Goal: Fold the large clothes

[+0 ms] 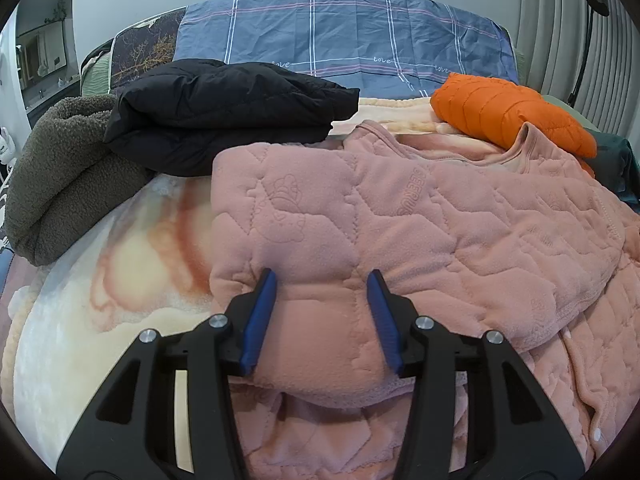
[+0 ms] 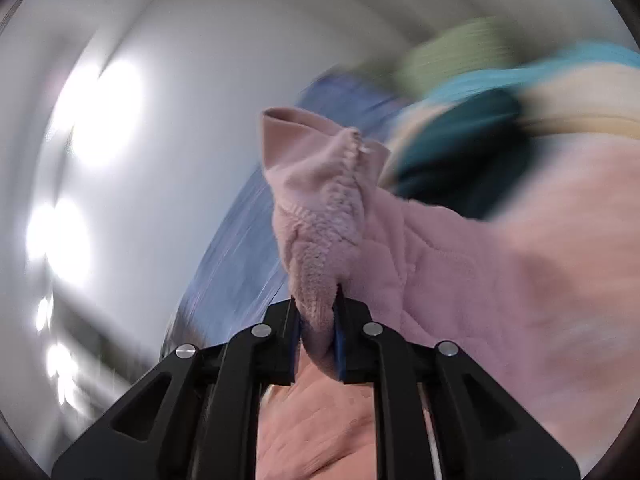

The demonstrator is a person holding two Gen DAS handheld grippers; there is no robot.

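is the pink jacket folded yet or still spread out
Partly folded. One side of the pink jacket is turned over its front; the right gripper pinches another edge lifted off the bed.

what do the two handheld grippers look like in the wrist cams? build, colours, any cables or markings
Both look the same build. The left gripper and the right gripper have matte black angular linkage arms with triangular cutouts, four round silver pivot pins each, and two narrow blue finger pads. No cables, labels or markings show. No hand or sleeve is in either view.
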